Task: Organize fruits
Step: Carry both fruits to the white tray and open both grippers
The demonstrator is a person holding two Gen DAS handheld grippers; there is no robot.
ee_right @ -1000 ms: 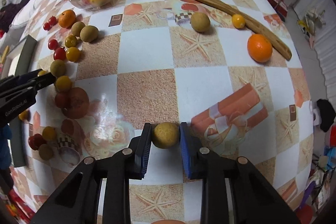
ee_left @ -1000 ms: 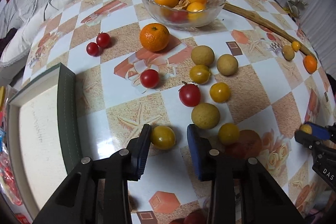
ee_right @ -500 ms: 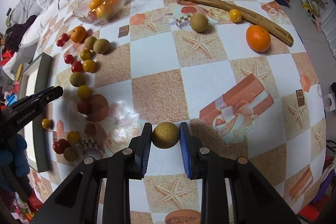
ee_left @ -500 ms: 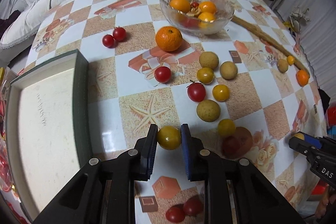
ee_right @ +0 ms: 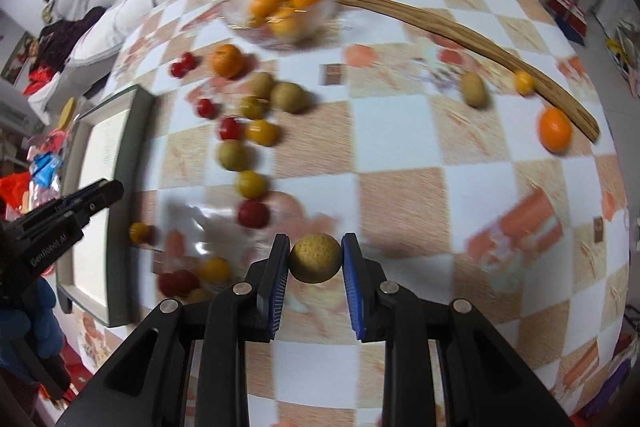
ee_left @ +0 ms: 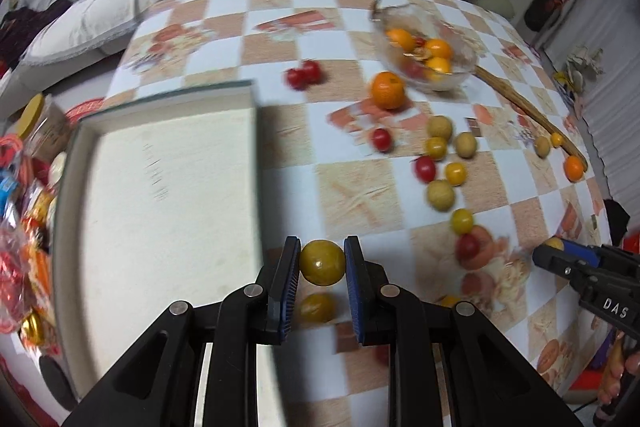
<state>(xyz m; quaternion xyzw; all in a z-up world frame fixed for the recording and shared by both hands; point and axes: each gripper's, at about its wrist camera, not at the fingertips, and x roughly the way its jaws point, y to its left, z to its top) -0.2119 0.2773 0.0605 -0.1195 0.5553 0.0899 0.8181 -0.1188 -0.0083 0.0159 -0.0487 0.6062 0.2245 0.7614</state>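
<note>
1. Just off the tray's [ee_left: 160,195] right edge, over the worktop [ee_left: 360,195], the left gripper [ee_left: 322,263] has its jaws closed on a yellow tomato [ee_left: 322,263], lifted clear; its shadow or reflection shows on the cloth below.
2. The tray lies directly left of those jaws, its long right wall nearly touching the left jaw in view. The left hand is much the nearer to it.
3. Toward the worktop's near edge, the right gripper [ee_right: 316,259] has its jaws closed on a rough brown fruit [ee_right: 316,259], also held above the cloth.
4. From the right jaws the tray [ee_right: 132,163] sits well apart at the left edge, beyond a line of loose fruit.
5. A glass bowl [ee_left: 460,79] holding oranges stands at the far side, well away from both hands.
6. Judgement: a short leftward carry would put the tomato over the tray.
</note>
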